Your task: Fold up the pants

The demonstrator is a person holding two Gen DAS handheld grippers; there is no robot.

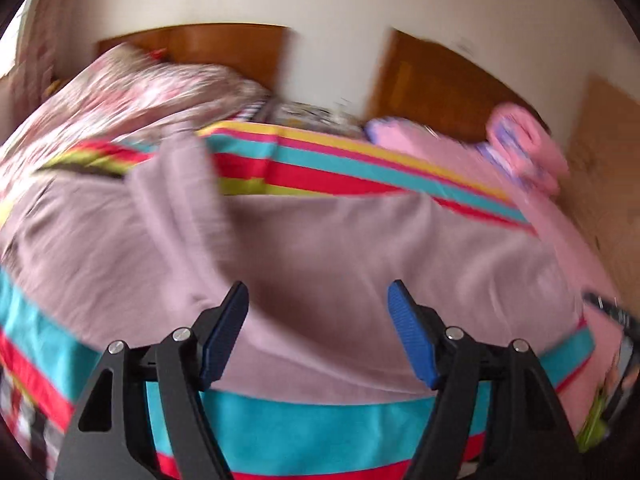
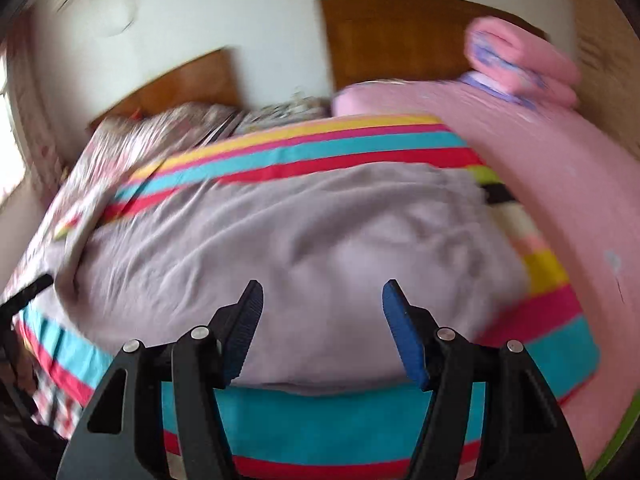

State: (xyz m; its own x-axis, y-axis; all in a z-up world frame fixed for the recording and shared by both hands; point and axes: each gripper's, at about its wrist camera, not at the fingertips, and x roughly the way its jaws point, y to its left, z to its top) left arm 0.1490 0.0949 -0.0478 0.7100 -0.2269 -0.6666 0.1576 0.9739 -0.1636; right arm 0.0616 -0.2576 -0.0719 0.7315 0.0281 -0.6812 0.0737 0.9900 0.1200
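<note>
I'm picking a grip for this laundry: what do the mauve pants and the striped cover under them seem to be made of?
The mauve pants look like soft matte knit or fleece, judging by their rounded, shallow wrinkles and lack of sheen; blur leaves the weave open. The striped cover looks like a fuzzy, plush blanket fabric, flat and non-glossy, in bright bands.

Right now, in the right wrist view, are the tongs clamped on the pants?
No, the right tongs stand open above the mauve pants, with no cloth pinched between them.
</note>
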